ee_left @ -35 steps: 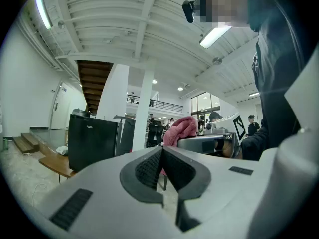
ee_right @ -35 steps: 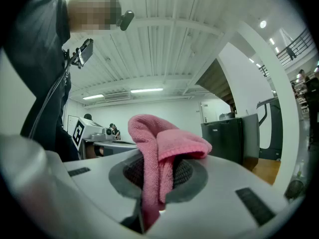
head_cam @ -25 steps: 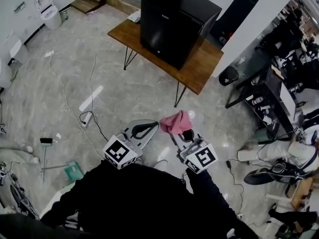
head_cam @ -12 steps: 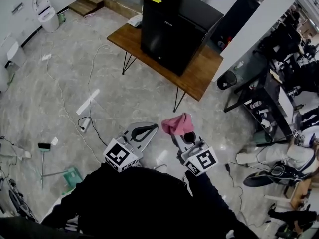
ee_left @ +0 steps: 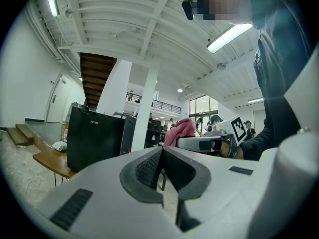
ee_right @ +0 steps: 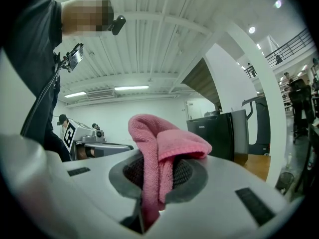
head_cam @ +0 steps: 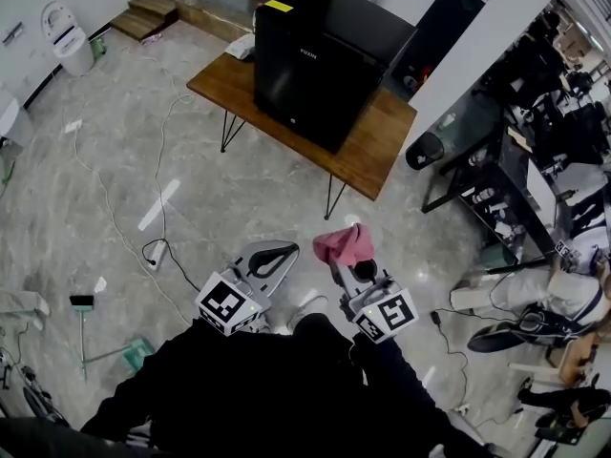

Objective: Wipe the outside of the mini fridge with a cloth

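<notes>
Black fridge on wooden table, marble floor

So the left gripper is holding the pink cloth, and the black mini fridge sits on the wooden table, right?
Not quite: the right gripper holds the pink cloth, as the right gripper view shows. The black mini fridge does sit on the wooden table.
</notes>
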Demonstrator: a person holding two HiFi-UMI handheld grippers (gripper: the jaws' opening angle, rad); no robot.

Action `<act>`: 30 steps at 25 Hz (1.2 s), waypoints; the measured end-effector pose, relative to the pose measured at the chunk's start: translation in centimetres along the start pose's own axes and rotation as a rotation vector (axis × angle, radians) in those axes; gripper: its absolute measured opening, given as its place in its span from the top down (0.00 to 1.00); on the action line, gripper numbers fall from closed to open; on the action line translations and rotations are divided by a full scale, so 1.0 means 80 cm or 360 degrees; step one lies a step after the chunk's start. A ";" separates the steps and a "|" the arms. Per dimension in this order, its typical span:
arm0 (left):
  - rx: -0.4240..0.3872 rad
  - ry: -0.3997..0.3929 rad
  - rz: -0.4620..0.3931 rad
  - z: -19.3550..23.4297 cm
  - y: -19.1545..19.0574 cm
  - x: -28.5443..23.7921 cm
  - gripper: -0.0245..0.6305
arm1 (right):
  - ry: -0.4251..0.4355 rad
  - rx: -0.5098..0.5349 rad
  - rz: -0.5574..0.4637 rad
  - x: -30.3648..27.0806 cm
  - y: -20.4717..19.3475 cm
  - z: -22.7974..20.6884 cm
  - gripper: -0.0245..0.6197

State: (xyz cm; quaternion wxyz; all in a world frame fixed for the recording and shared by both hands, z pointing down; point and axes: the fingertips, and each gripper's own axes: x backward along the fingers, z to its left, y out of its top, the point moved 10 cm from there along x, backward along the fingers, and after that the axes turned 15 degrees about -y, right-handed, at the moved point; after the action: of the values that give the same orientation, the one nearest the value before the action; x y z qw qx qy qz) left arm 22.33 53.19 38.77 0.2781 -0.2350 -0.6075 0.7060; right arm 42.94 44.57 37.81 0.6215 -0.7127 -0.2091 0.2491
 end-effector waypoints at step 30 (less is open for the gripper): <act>-0.0095 0.0201 0.0033 0.185 0.072 -0.352 0.95 | 0.0151 -0.0030 -0.0114 -0.166 0.057 -0.383 0.87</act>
State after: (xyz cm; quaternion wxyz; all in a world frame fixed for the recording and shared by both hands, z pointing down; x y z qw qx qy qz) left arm 32.47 22.71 35.18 0.3014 -0.2934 -0.6071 0.6742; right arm 51.31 11.90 37.70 0.6325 -0.7216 -0.2070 0.1906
